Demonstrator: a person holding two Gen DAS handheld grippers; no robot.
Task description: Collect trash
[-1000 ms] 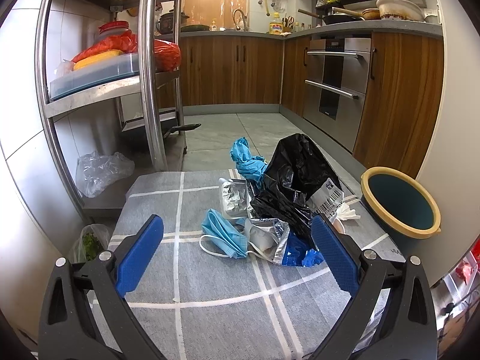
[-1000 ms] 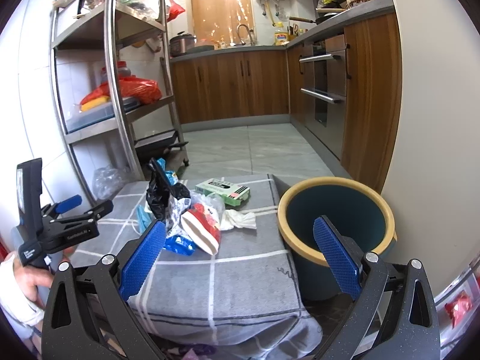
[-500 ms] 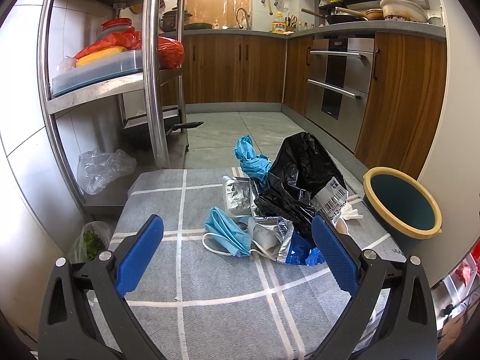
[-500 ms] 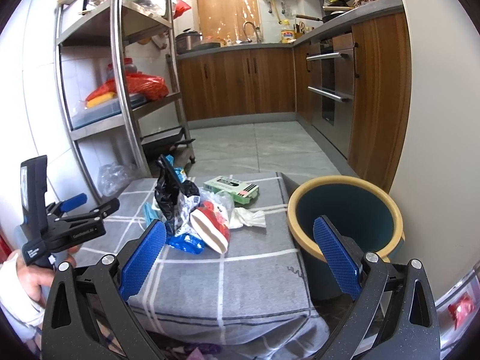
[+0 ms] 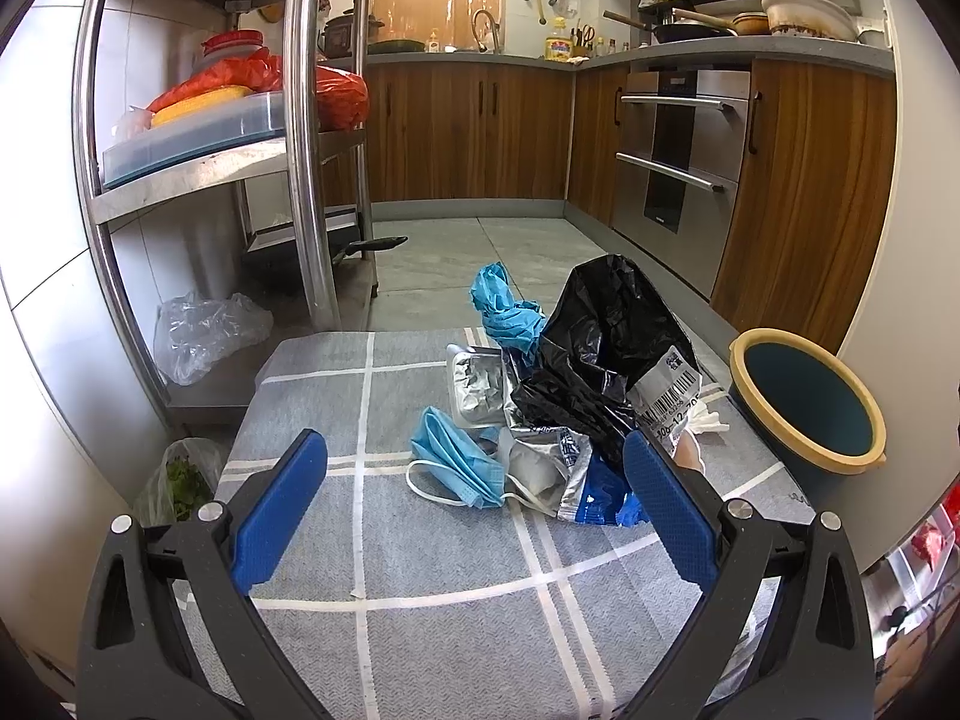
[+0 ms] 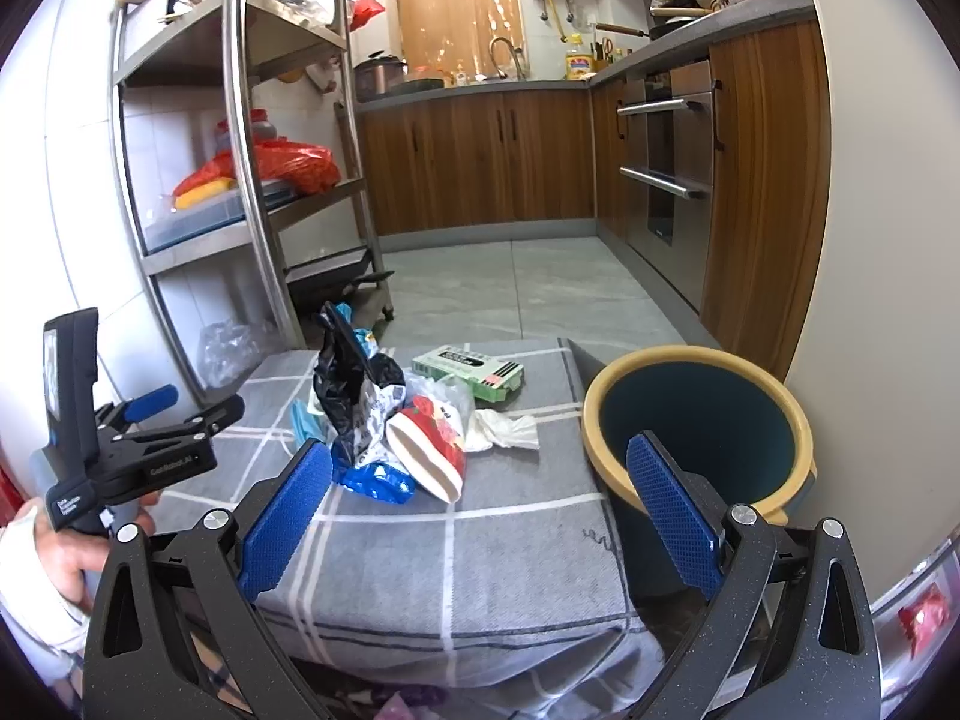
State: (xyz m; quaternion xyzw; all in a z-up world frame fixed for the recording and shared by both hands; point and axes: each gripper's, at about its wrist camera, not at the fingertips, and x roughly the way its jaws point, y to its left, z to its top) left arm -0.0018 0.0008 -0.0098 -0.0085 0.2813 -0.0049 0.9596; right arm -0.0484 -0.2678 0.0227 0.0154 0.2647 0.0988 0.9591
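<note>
Lying flat, green carton (image 6: pixel 470 371), long axis toward bin (image 6: pixel 699 420)

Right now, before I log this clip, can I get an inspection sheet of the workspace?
Surface: grey checked cloth covering a low table.
Job's things: trash pile at mid-cloth: black bag, blue mask, foil tray, silver wrapper, red cup, green box, white tissue. Bin beside the table, open.
Clutter: clear plastic bag on the rack's bottom shelf.
Grippers: left gripper and right gripper, jaws wide, holding nothing.
Cables: nothing seen.
Surroundings: steel rack, wood cabinets, oven.
</note>
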